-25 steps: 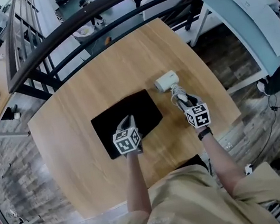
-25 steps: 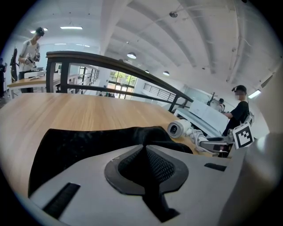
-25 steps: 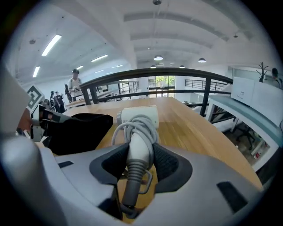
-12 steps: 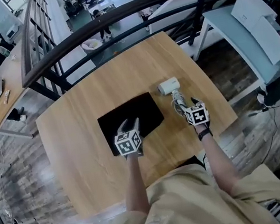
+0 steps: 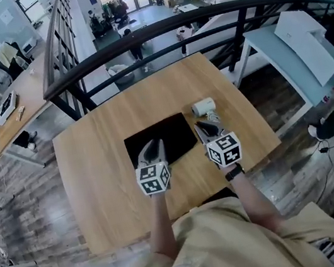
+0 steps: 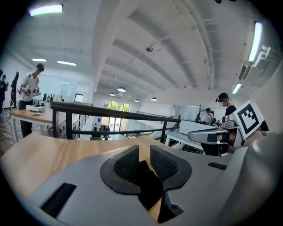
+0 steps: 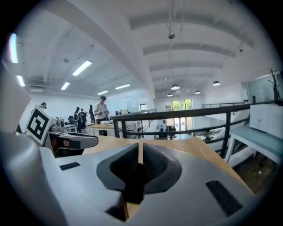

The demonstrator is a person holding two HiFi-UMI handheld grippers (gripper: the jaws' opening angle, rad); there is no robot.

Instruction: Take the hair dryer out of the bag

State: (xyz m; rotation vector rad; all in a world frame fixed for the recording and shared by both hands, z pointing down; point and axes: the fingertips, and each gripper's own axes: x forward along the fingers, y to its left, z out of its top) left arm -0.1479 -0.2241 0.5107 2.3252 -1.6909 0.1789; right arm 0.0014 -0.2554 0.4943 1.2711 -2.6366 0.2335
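Showing overhead only: hair dryer (image 5: 203, 106), bag (image 5: 161, 138).

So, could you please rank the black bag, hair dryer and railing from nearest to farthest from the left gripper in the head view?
From the left gripper, whose empty jaws have just been closing:
1. black bag, right beneath it.
2. hair dryer, ahead to its right.
3. railing, beyond the table's far edge.
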